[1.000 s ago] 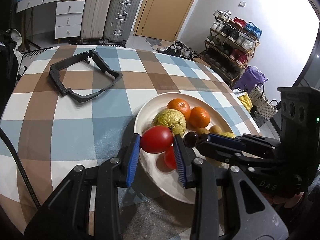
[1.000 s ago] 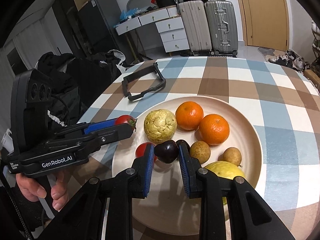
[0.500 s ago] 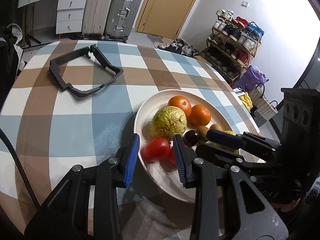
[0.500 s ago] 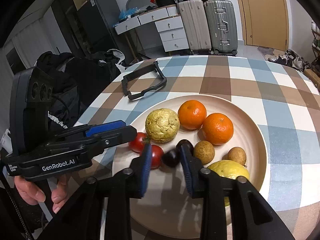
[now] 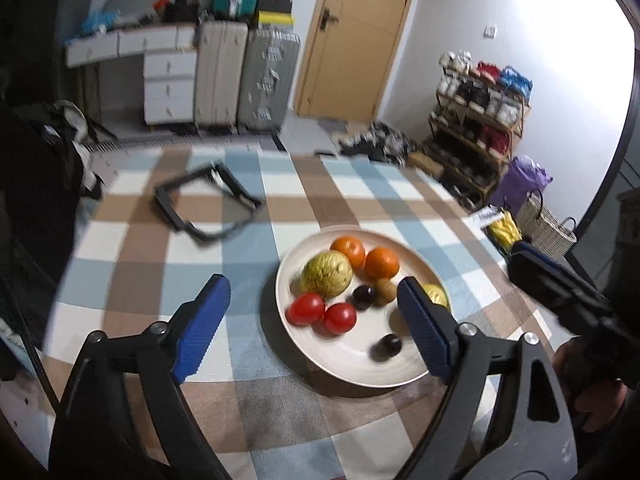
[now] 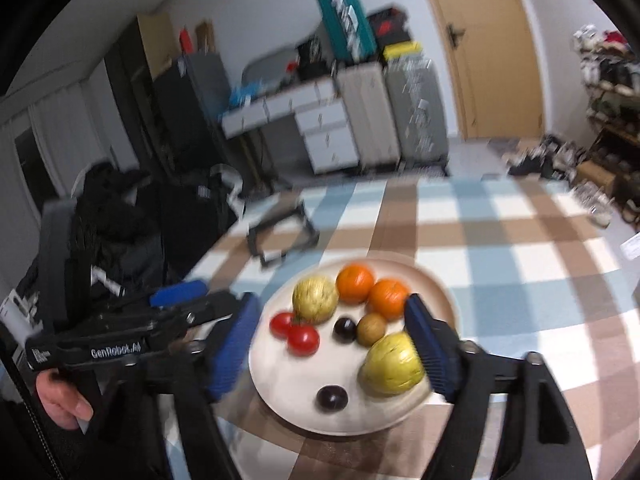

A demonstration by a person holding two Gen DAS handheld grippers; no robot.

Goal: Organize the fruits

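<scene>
- Both claws have let go and pulled back: left claw (image 5: 316, 328) and right claw (image 6: 334, 354) now spread wide, holding nothing.
- The tomato (image 5: 306, 309) and dark plum (image 6: 331, 398) lie released on the plate (image 5: 360, 376), mid-counter.
- Sorting looks nearly finished.

A black open frame (image 5: 206, 208) lies on the checked tablecloth (image 5: 132, 264); suitcases (image 5: 248, 76) stand beyond.

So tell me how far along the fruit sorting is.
Done, by the look of it: the two tomatoes, oranges and dark plums all lie on the plate. In hand: nothing; left tool and right tool are both open above it. Left: no fruit visible off the plate.
</scene>
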